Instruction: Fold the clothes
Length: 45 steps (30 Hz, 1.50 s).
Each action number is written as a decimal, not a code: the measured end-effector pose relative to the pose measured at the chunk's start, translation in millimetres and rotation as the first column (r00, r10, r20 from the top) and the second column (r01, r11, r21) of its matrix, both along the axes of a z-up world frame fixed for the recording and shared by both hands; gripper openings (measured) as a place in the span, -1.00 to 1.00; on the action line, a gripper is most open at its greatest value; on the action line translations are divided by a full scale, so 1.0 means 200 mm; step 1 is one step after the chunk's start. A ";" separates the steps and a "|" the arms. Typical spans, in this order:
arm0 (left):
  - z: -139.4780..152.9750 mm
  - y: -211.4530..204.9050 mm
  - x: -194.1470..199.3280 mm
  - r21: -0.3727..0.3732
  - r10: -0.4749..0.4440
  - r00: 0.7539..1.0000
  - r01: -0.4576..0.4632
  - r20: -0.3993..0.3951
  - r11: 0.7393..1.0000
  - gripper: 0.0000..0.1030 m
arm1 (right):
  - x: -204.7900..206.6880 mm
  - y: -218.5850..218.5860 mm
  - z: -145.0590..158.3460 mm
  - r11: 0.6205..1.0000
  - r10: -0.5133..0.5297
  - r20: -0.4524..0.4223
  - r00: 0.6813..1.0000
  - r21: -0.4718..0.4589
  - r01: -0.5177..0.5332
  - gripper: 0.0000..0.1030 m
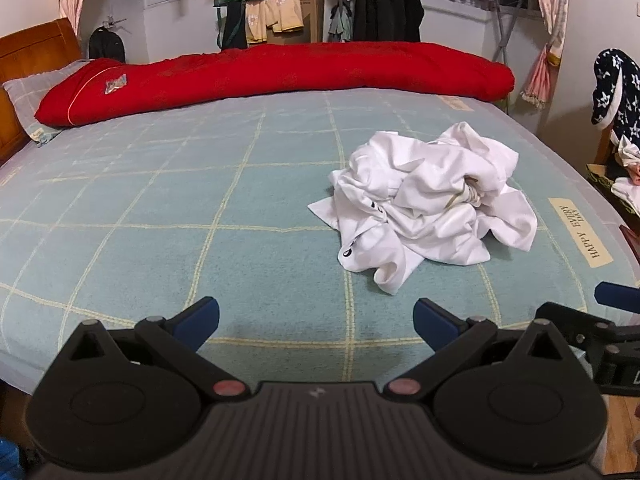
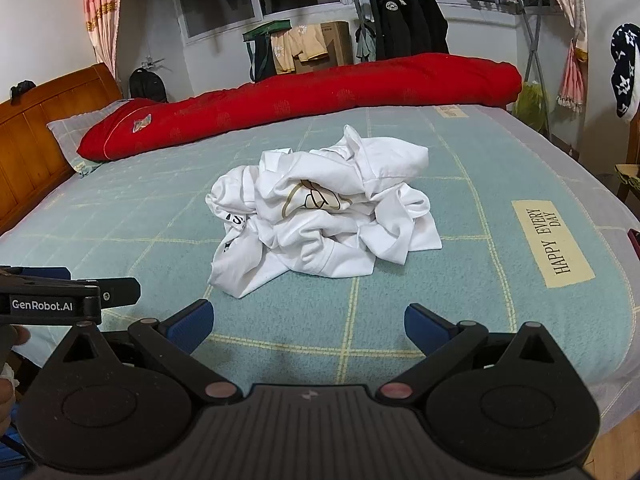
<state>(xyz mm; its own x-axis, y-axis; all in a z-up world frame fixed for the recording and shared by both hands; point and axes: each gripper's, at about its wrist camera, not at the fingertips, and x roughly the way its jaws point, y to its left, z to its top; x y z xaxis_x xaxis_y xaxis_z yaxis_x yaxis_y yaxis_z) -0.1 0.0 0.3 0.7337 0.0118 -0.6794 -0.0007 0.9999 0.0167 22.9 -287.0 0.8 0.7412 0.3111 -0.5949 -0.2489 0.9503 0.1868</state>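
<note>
Clothes untouched beyond both wide-open, empty tools.

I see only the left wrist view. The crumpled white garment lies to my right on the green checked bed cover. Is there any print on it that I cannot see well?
Observer: Yes. In the right wrist view the crumpled white garment shows a gold and black outline print on its upper middle.
Operator: Is the right gripper open?
Observer: Yes, the right gripper stands wide open, nothing between its blue pads.
Operator: What is left of the bed's wooden headboard top?
Observer: A small dark object rests on the wooden headboard.
</note>
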 end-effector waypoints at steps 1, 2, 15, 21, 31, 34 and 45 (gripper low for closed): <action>0.00 0.00 0.00 -0.005 0.000 1.000 0.000 -0.001 1.000 0.99 | 0.00 0.00 0.00 1.000 0.000 -0.002 1.000 0.000 0.000 1.00; 0.00 0.00 0.00 -0.011 0.000 1.000 0.000 -0.002 1.000 0.99 | 0.00 0.00 0.00 1.000 0.000 -0.003 1.000 0.000 0.000 1.00; 0.00 0.00 0.00 0.006 0.009 1.000 -0.009 -0.003 1.000 0.99 | 0.01 -0.01 0.01 1.000 -0.005 0.002 1.000 0.002 0.005 1.00; 0.01 0.00 0.00 0.004 0.002 1.000 -0.002 0.003 1.000 0.99 | 0.02 0.00 0.01 1.000 -0.005 -0.002 1.000 -0.003 0.005 1.00; 0.01 0.00 0.01 0.007 -0.010 1.000 0.010 -0.001 1.000 0.99 | 0.03 0.00 0.01 1.000 -0.005 -0.006 1.000 -0.008 0.005 1.00; 0.01 -0.01 0.01 0.011 -0.013 1.000 0.013 -0.001 1.000 0.99 | 0.04 0.00 0.01 1.000 -0.005 -0.009 1.000 -0.008 0.005 1.00; 0.01 -0.01 0.01 0.011 -0.015 1.000 0.015 -0.002 1.000 0.99 | 0.04 0.00 0.01 1.000 -0.004 -0.010 1.000 -0.012 0.004 1.00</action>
<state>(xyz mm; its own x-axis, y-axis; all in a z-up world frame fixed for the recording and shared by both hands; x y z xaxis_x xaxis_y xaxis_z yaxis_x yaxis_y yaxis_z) 1.9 -1.4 2.8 0.7327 0.0080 -0.6806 0.0145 0.9995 0.0274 30.4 -286.3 2.4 0.7361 0.3009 -0.6063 -0.2432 0.9535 0.1779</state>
